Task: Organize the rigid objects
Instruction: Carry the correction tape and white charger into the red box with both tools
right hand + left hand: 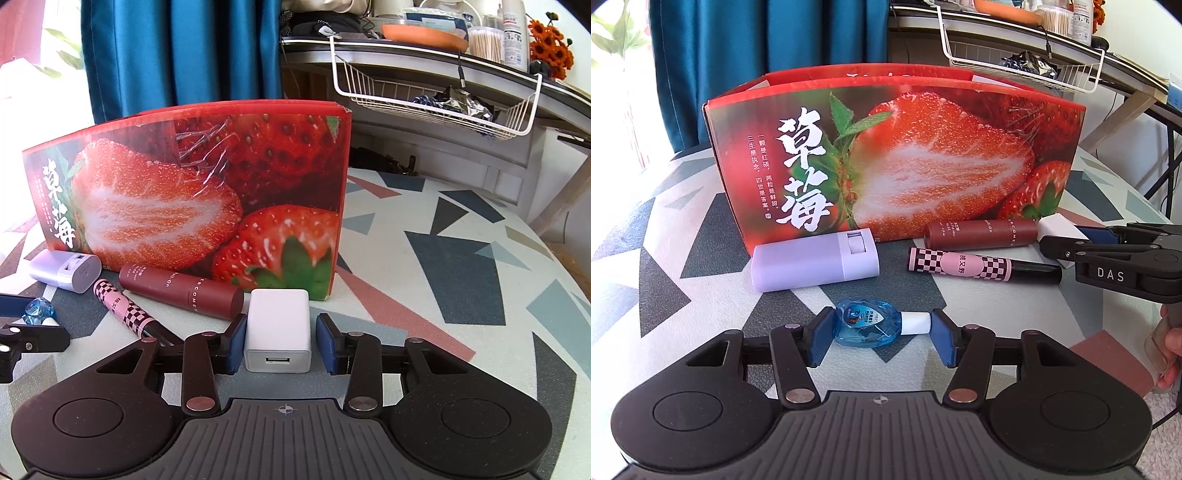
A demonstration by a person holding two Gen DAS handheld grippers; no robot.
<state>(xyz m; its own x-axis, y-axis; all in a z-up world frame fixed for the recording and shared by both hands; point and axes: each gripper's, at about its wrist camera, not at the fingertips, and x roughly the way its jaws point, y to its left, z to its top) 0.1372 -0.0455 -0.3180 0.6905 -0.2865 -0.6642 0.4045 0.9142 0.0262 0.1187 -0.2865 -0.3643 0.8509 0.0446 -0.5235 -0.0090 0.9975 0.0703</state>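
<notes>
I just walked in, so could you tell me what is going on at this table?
A person is tidying small items lying in front of a strawberry box. The left gripper has its pads against both ends of a blue correction tape. The right gripper straddles a white USB charger, a gap showing on one side.

My L cam sits low over the desk (701, 295), close up, facing the strawberry box (894, 158) front-on. My R cam is low too, more to the right, facing the box's (192, 184) right end. Both see box, pink checked tube (982, 266) (125, 310), curtain (768, 55) (177, 48).
</notes>
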